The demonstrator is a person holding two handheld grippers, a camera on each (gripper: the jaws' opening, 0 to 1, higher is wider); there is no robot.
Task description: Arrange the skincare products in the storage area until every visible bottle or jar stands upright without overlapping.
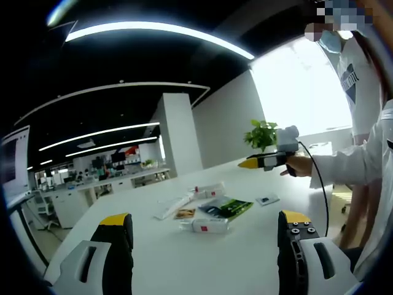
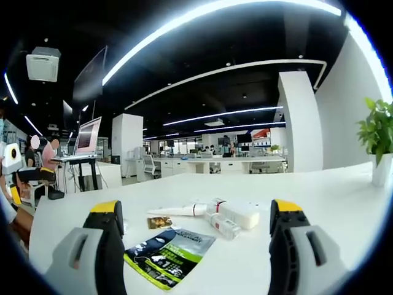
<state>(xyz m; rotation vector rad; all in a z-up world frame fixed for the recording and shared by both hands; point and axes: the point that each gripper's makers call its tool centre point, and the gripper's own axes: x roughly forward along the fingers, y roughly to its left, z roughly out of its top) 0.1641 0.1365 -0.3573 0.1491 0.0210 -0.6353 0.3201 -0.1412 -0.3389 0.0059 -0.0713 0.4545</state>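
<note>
Skincare tubes (image 2: 230,216) lying flat mid-desk (image 2: 331,196) beside a green sachet (image 2: 169,253), none upright yet. Probably light, smooth, slippery plastic; best pinched across the body near the cap. Left claw (image 1: 206,230) and right claw (image 2: 195,224) both spread apart, empty.

Tubes (image 2: 230,216) lying on table (image 2: 319,196), sachet (image 2: 170,252) before them, plant (image 2: 377,138) probably at far edge.

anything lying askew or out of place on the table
Yes. The white bottles and the thin tube lie flat on their sides on the white table instead of standing upright, bunched beside a green-and-black sachet. Nothing looks spilled or broken.
</note>
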